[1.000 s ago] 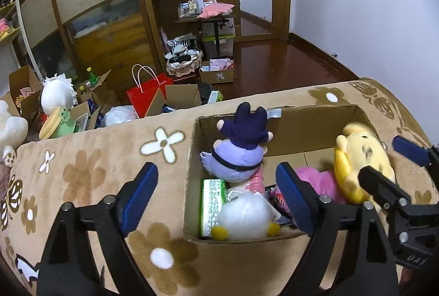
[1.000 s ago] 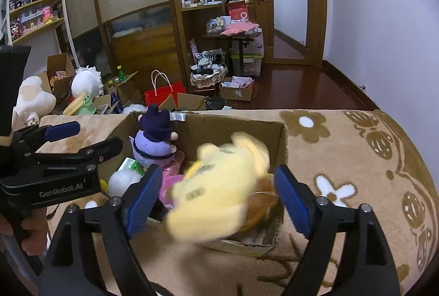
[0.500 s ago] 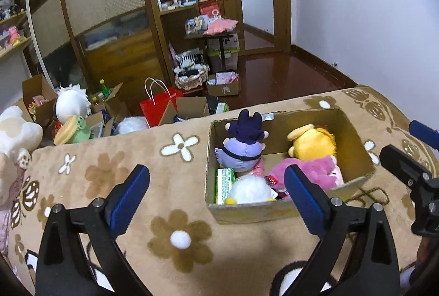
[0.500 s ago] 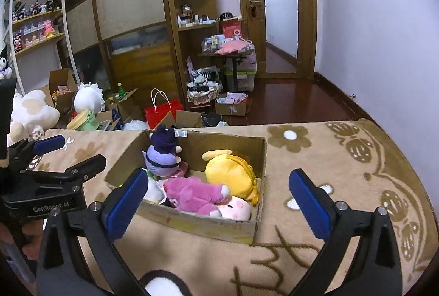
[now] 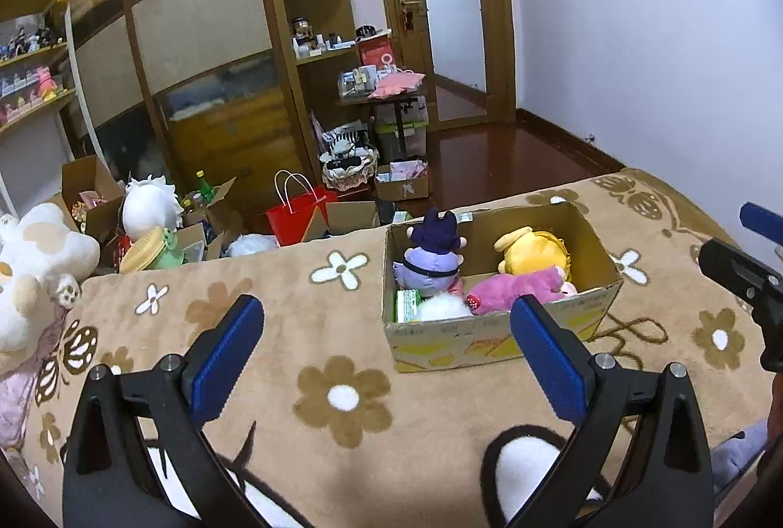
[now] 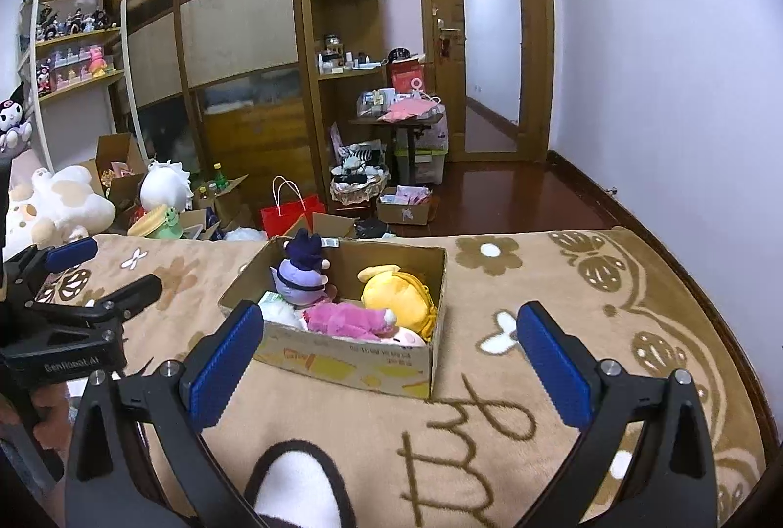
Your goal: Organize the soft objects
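Cardboard box [image 5: 494, 332] was seen from the left wrist camera, set on a tan flowered blanket [image 5: 274, 312] and open at the top; inside it a purple plush [image 5: 433, 259] sat upright at the far left corner, a yellow plush [image 5: 533, 251] lay at the far right, a pink plush [image 5: 518, 290] was stretched along the near wall touching the yellow one, and a white plush [image 5: 440, 308] was tucked beside a green packet [image 5: 407, 305] at the near left; the left gripper [image 5: 386, 356] was held released, its blue pads wide apart and nothing between them, short of the box; the right gripper was glimpsed at the right edge of that view. Seen from the right wrist camera, the same box [image 6: 352, 352] stood between the two spread pads and beyond them; the purple plush [image 6: 301, 271], yellow plush [image 6: 399, 295] and pink plush [image 6: 345, 320] were all contained within its walls; the right gripper [image 6: 389, 356] was likewise released and empty, well clear of the box; the left gripper [image 6: 93, 278] was visible at the left, apart from the box; a red paper bag [image 6: 288, 215] and a large white plush [image 6: 63, 205] were seen past the blanket's far edge.
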Action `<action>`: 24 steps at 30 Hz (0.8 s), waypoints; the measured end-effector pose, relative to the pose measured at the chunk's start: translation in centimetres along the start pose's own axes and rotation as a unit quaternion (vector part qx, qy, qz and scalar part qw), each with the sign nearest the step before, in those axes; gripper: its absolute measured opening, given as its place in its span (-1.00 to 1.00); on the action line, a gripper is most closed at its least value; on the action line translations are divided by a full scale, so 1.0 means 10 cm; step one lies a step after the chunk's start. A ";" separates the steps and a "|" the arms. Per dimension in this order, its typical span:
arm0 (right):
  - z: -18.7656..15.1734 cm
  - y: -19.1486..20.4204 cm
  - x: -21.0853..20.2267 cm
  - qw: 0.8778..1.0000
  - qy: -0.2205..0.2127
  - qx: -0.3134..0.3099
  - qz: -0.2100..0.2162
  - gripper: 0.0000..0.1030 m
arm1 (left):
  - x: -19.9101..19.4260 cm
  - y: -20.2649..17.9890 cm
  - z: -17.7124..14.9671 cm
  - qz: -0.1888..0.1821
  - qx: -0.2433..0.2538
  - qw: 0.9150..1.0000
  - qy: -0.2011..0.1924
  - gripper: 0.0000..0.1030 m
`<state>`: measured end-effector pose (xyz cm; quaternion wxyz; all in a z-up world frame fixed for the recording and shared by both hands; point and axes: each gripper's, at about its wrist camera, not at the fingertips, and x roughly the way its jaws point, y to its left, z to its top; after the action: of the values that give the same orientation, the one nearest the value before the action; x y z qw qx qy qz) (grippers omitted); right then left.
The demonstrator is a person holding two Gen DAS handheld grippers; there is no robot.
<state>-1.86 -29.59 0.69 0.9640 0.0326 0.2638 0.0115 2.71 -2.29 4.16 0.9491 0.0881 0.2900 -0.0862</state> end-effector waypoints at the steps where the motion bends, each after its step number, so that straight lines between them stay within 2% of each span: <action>1: -0.02 0.00 -0.03 1.000 0.001 -0.002 0.000 1.00 | -0.03 0.02 -0.01 -0.003 -0.002 1.000 -0.002 0.94; 5: -0.09 0.01 -0.14 1.000 0.001 -0.008 -0.007 1.00 | -0.15 0.05 -0.07 -0.018 -0.002 1.000 -0.011 0.95; 14: -0.19 -0.02 -0.27 1.000 -0.004 -0.002 -0.015 1.00 | -0.28 0.03 -0.20 0.005 0.004 0.999 -0.038 0.95; 24: -0.26 -0.06 -0.30 1.000 -0.005 0.007 -0.023 1.00 | -0.27 -0.06 -0.26 0.007 0.025 0.999 -0.043 0.95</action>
<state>-5.78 -30.13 -0.05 0.9651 0.0337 0.2594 -0.0125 -1.04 -2.04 3.49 0.9588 0.1102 0.2456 -0.0908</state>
